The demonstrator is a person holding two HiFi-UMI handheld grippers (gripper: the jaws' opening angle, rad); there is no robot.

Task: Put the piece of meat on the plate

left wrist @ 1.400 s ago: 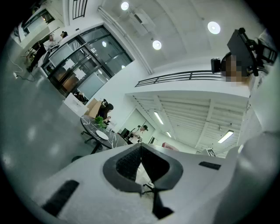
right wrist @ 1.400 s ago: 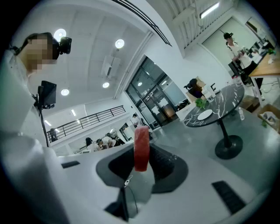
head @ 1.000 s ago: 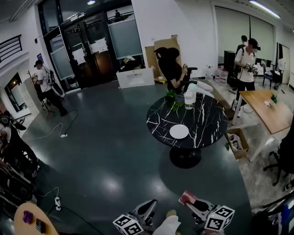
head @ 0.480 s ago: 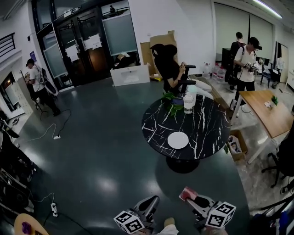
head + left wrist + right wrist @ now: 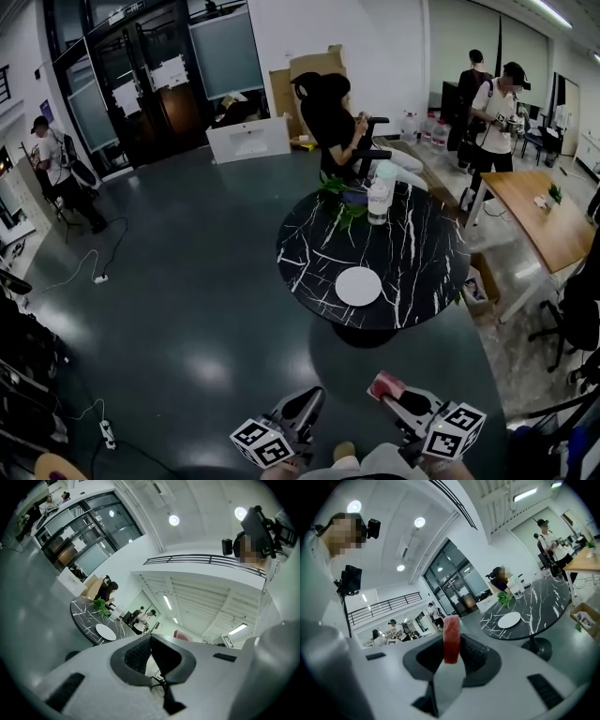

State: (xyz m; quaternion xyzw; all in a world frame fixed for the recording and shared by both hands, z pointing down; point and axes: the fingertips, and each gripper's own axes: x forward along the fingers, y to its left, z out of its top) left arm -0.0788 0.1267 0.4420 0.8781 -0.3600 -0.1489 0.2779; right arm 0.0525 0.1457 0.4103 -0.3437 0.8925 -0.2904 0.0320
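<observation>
A white plate (image 5: 358,286) lies near the front edge of a round black marble table (image 5: 417,246), some way ahead of me. At the bottom of the head view my right gripper (image 5: 386,387) is shut on a red piece of meat (image 5: 382,382). In the right gripper view the meat (image 5: 451,632) stands upright between the pads, with the plate (image 5: 509,619) far off to the right. My left gripper (image 5: 312,401) is beside it, shut with nothing in it. The left gripper view shows its pads (image 5: 136,654) together and the plate (image 5: 105,631) small at the left.
A person in a chair (image 5: 328,112) sits at the table's far side, near a clear jug (image 5: 378,199) and green leaves (image 5: 337,192). A wooden table (image 5: 539,220), a cardboard box (image 5: 478,292) and standing people (image 5: 492,112) are at the right. A power strip (image 5: 106,433) lies at the left.
The table and plate have drawn closer and sit lower in the head view as both grippers travel toward them. The meat stays held in the right gripper.
</observation>
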